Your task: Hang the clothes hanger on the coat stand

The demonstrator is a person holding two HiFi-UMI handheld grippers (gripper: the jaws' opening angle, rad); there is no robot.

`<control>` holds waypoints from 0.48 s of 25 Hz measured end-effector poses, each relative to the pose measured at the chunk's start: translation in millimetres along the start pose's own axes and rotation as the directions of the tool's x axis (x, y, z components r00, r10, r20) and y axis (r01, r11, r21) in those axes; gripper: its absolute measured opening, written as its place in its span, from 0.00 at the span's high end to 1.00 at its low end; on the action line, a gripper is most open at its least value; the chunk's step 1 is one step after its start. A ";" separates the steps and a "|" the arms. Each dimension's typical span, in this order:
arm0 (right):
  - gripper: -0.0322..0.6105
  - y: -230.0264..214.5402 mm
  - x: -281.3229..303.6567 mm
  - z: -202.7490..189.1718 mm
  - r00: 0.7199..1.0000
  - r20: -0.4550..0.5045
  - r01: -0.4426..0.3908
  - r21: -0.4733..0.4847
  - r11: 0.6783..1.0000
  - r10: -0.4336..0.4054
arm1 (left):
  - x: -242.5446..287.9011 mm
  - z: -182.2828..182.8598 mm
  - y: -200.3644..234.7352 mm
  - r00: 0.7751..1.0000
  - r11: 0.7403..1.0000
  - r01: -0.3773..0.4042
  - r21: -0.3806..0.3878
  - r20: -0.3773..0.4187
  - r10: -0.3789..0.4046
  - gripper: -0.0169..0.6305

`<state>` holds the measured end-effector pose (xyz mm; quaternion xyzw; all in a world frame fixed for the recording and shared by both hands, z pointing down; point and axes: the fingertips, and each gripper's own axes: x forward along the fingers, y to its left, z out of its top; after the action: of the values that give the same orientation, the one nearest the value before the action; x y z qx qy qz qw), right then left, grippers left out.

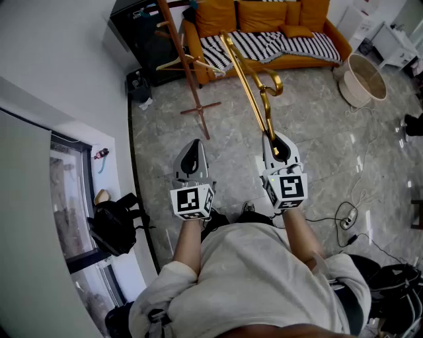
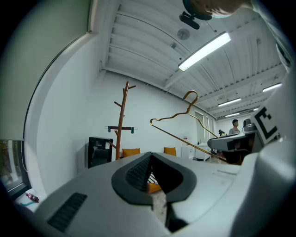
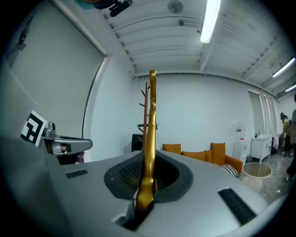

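A gold metal clothes hanger (image 1: 254, 92) sticks up and away from my right gripper (image 1: 273, 142), which is shut on one end of it; its hook (image 1: 272, 82) curls to the right. In the right gripper view the hanger (image 3: 150, 139) runs straight up from between the jaws. The brown wooden coat stand (image 1: 188, 66) stands ahead and to the left, near the wall, with another thin hanger (image 1: 180, 63) on one peg. It also shows in the left gripper view as the coat stand (image 2: 121, 121). My left gripper (image 1: 193, 145) is shut and holds nothing, level with the right one.
An orange sofa (image 1: 264, 20) with a striped blanket stands behind the coat stand. A black cabinet (image 1: 140, 30) is at the far left, a round basket (image 1: 362, 79) at the right. Cables (image 1: 347, 218) lie on the marble floor, and a black bag (image 1: 112, 224) sits by the window.
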<state>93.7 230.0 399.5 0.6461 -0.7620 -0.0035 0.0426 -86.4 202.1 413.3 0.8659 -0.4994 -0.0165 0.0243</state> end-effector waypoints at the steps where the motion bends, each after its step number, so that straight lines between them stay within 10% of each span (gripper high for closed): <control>1: 0.91 -3.5 -1.0 0.9 1.000 -0.001 -0.003 -0.001 1.000 0.003 | 1.1 0.1 -4.4 1.000 1.000 -0.003 0.003 -0.001 0.003 0.96; 12: 0.91 -19.6 -1.2 -10.4 0.984 -0.011 -0.178 -0.029 0.984 0.178 | 7.3 -9.3 -29.4 0.995 0.995 -0.097 0.005 -0.007 0.097 0.96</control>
<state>113.9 228.4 408.5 0.5748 -0.8164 -0.0086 0.0555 -56.8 210.7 420.9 0.8406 -0.5410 -0.0111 0.0249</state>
